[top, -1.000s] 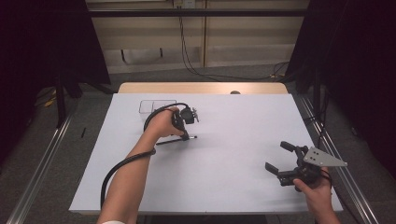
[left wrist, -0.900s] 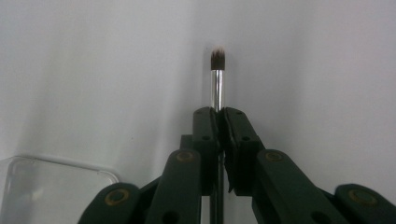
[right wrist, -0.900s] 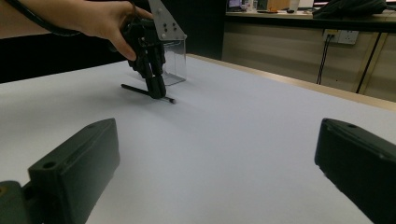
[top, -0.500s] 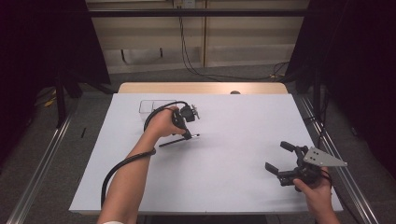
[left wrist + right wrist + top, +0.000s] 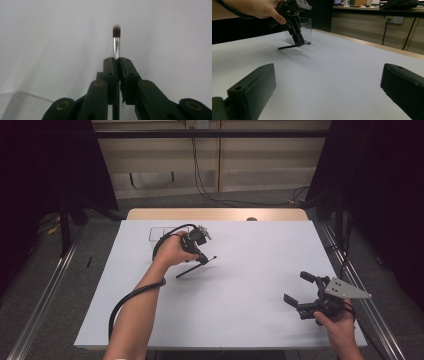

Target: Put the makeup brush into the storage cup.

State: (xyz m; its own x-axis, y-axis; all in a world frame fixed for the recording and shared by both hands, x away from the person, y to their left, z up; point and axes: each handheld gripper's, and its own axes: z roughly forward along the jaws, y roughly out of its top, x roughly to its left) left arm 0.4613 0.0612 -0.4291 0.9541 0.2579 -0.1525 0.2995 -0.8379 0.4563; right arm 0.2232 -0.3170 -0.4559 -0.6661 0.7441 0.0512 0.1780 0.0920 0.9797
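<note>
Left tool (image 5: 204, 260): clenched on a makeup brush, its two black jaws pressed together around the handle, as the left gripper view shows.
Left tool (image 5: 117, 65) close up: the jaws meet at the centre line, and the silver ferrule of the brush stands out past them toward 12 o'clock.
Makeup brush (image 5: 196, 267): a thin dark stick, gripped near its bristle end, lying aslant over the counter in the high view, handle end toward 8 o'clock and bristle end toward 2 o'clock.
Brush head (image 5: 116, 29): dark bristles with a pale tip, above the shiny ferrule, against the pale counter.
Brush seen from the right tool (image 5: 291, 46): nearly level and low over the counter; whether its handle end touches the surface I cannot tell.
Left hand (image 5: 172, 251): wrapped around the body of the left tool, a black cable looping back along the forearm.
Right tool (image 5: 304, 292): released, jaws wide apart with nothing between them, well apart from the brush, at 4 o'clock on the counter.
Right hand (image 5: 337, 324): holding the right tool at the counter's near right edge.
Clear box (image 5: 159, 234): a transparent container just beyond the left hand, at 11 o'clock from the brush.
Counter (image 5: 250, 270): covered in a pale sheet.
</note>
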